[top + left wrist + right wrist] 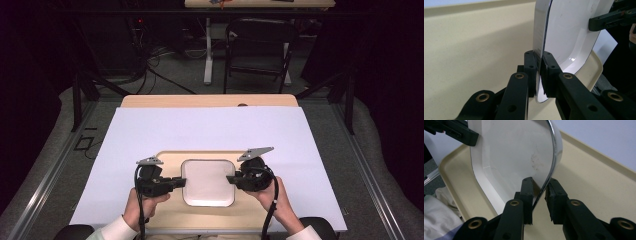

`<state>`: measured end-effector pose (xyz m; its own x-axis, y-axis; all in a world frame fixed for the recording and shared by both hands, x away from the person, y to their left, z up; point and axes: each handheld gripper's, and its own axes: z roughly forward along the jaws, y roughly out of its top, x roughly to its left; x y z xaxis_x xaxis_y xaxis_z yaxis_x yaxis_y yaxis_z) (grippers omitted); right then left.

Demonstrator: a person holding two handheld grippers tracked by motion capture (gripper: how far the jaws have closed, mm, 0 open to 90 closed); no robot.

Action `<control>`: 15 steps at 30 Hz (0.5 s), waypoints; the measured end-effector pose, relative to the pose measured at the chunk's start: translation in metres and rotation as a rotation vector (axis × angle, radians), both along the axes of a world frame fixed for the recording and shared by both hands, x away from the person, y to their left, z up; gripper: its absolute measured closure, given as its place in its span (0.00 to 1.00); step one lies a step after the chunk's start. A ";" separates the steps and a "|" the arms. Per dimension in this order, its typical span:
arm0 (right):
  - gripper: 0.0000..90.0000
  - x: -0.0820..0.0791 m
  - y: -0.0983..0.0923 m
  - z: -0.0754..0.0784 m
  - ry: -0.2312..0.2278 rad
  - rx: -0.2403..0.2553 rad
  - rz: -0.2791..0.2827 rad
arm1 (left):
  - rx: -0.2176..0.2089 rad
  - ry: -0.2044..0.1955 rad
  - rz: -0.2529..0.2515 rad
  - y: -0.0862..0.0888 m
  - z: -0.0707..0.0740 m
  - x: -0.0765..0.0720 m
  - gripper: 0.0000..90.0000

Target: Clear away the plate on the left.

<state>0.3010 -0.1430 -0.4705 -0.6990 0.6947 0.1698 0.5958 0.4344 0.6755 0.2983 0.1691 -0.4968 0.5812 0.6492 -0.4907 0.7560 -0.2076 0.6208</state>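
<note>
Nearest you, the surface (125, 150) carries a white sheet with a beige tray (170, 159) at its near edge. A white square plate (208, 182) sits over the tray's middle. Your left gripper (183, 182) is clamped on the plate's left rim; your right gripper (229, 178) straddles the right rim, with a small gap showing beside one jaw. Beyond the tray, the sheet lies bare. Past the far edge stand a dark chair (260, 47) and floor cables (150, 60).

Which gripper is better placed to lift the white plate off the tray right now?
Left. The left gripper has both jaws shut on the white plate's rim, while the right gripper's jaws straddle the opposite rim with a gap showing, above the tray.
</note>
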 end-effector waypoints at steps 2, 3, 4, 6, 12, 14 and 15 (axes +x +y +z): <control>0.85 0.002 0.000 -0.001 0.024 0.008 0.005 | -0.010 0.023 0.000 0.003 -0.002 0.002 0.93; 0.85 0.004 0.001 -0.002 0.035 0.012 0.007 | 0.001 0.025 -0.001 0.003 -0.003 0.002 0.93; 0.85 0.006 0.002 -0.003 0.047 0.005 0.008 | 0.016 0.024 -0.001 0.003 -0.004 0.002 0.93; 0.85 0.009 0.005 -0.007 0.063 -0.006 0.011 | 0.021 0.045 0.005 0.004 -0.007 0.004 0.93; 0.85 0.018 0.013 -0.016 0.081 -0.031 0.009 | 0.035 0.086 0.012 0.006 -0.017 0.009 0.93; 0.84 0.021 0.014 -0.019 0.084 -0.036 0.009 | 0.033 0.091 0.013 0.007 -0.018 0.010 0.92; 0.84 0.021 0.014 -0.020 0.085 -0.039 0.010 | 0.035 0.087 0.014 0.007 -0.019 0.011 0.92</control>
<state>0.3225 -0.1291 -0.4904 -0.6904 0.6948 0.2014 0.6455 0.4661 0.6051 0.3091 0.1759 -0.5154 0.5280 0.6746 -0.5158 0.8098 -0.2172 0.5449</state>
